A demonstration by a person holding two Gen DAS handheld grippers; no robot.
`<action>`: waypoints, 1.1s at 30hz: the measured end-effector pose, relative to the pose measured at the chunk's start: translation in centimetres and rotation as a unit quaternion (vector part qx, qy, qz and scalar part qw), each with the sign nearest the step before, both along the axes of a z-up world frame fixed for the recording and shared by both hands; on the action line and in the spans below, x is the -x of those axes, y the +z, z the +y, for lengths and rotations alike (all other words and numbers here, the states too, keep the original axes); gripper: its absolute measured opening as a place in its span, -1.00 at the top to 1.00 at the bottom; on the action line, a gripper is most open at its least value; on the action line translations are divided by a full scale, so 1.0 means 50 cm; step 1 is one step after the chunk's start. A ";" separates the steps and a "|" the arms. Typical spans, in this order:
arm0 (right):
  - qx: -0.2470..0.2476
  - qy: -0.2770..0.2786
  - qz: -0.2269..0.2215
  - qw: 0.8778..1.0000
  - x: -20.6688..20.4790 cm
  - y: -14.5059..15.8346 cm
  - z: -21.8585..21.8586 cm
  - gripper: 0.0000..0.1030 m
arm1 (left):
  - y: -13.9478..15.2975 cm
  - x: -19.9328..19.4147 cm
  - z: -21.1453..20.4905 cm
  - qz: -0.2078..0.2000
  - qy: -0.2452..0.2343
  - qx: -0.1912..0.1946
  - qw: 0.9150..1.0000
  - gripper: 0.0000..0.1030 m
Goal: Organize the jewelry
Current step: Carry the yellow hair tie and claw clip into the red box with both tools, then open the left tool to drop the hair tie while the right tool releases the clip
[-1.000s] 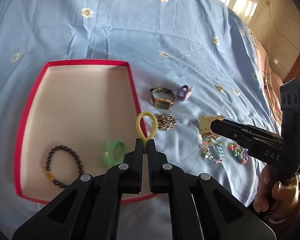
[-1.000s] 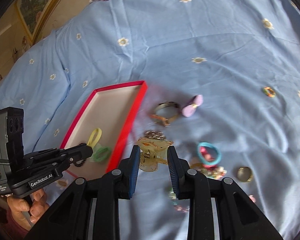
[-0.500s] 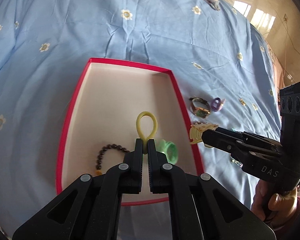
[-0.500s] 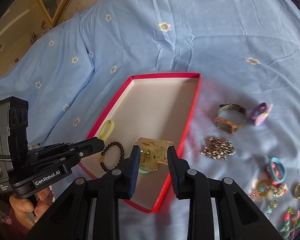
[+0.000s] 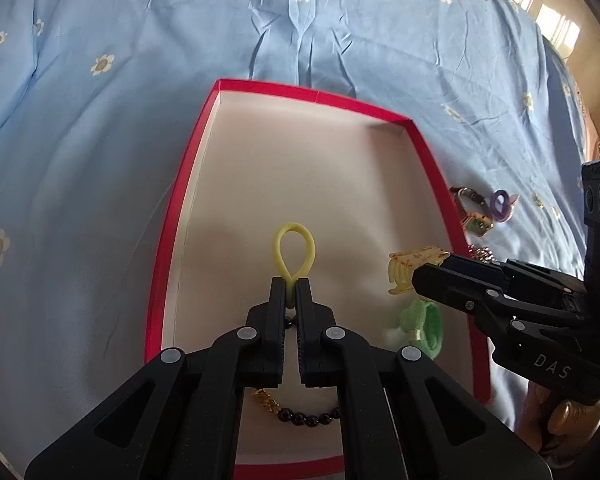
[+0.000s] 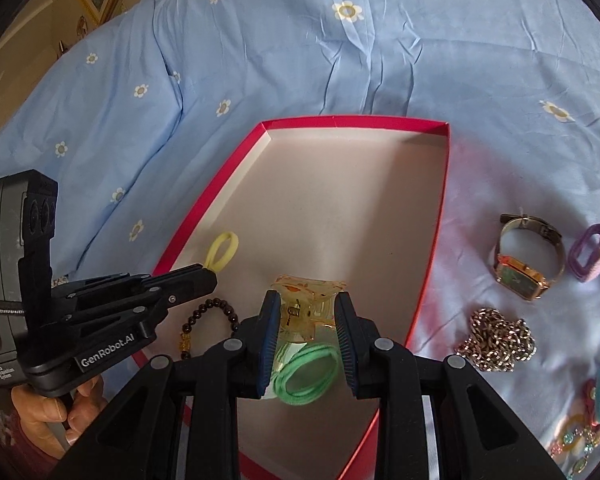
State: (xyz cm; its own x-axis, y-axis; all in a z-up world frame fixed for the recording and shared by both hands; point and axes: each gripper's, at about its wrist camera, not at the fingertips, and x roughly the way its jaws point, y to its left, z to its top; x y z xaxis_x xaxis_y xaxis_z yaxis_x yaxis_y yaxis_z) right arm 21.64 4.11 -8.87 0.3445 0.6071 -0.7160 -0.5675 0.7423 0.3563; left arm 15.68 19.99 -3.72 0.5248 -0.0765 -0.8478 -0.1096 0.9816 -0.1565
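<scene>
A red-rimmed tray [image 5: 314,95] [image 6: 356,123] lies on the blue bedspread. My left gripper [image 5: 291,284] is shut on a yellow hair tie [image 5: 294,250] [image 6: 221,256] and holds it above the tray's middle. My right gripper [image 6: 306,308] is shut on a yellow translucent claw clip [image 6: 306,308] [image 5: 410,266] above the tray's near right part. In the tray lie a green hair tie [image 6: 306,374] [image 5: 424,326] and a dark bead bracelet [image 6: 210,320] [image 5: 300,418].
Right of the tray on the bedspread lie a gold watch [image 6: 526,258] [image 5: 474,214], a purple hair clip [image 6: 590,252] [image 5: 502,206], a metal chain [image 6: 496,344], and colourful hair ties and bead bracelets [image 6: 588,416]. The room floor shows at far right.
Both grippers moved left over the tray, each carrying its item. The clip and the yellow tie now hang above the tray's inside.
</scene>
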 end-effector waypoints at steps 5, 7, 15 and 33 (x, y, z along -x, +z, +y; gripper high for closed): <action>0.015 0.005 0.006 1.000 -0.006 -0.020 0.013 0.46 | -0.022 -0.001 0.013 0.014 0.009 0.007 1.000 0.86; 0.011 0.004 0.008 1.000 -0.009 -0.024 0.012 0.46 | -0.022 -0.001 0.017 0.013 0.011 0.009 1.000 0.80; 0.005 0.006 0.016 1.000 -0.009 -0.027 0.013 0.37 | -0.017 0.004 0.018 0.010 0.018 0.006 1.000 0.53; -0.036 -0.017 -0.003 0.999 0.044 0.038 -0.068 0.06 | 0.048 0.082 0.003 -0.029 0.050 0.041 0.997 -0.07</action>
